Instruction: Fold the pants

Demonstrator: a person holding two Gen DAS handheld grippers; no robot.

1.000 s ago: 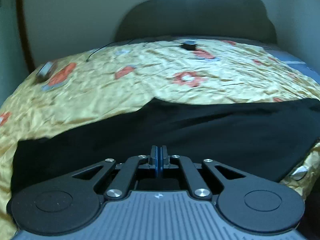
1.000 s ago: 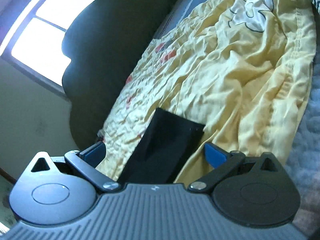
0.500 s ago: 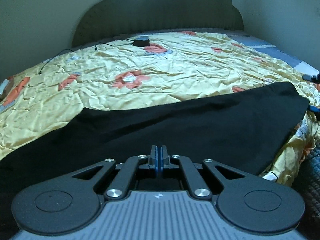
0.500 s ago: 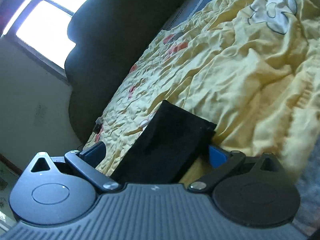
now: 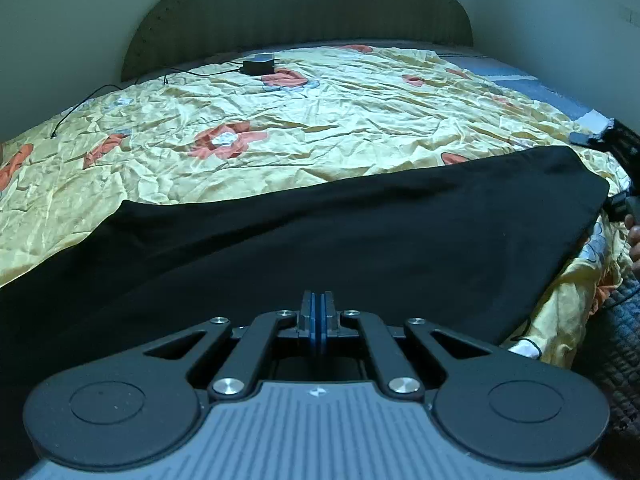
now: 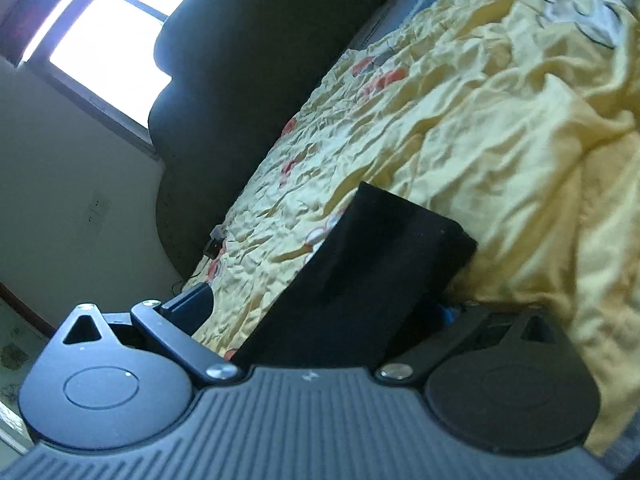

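The black pants (image 5: 340, 240) are laid lengthwise across the near edge of the yellow bedspread (image 5: 320, 120), directly ahead of the left claw (image 5: 317, 316), whose fingers are pressed together, while the spread right claw (image 6: 320, 304) straddles one end.

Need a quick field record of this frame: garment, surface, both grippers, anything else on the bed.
garment: black pants, spread flat across the near part of the bed
surface: yellow floral bedspread, wrinkled
left gripper: shut, over the pants; whether it pinches cloth is hidden
right gripper: open, at the pants' end, cloth between the fingers
other: black adapter with cable near the headboard
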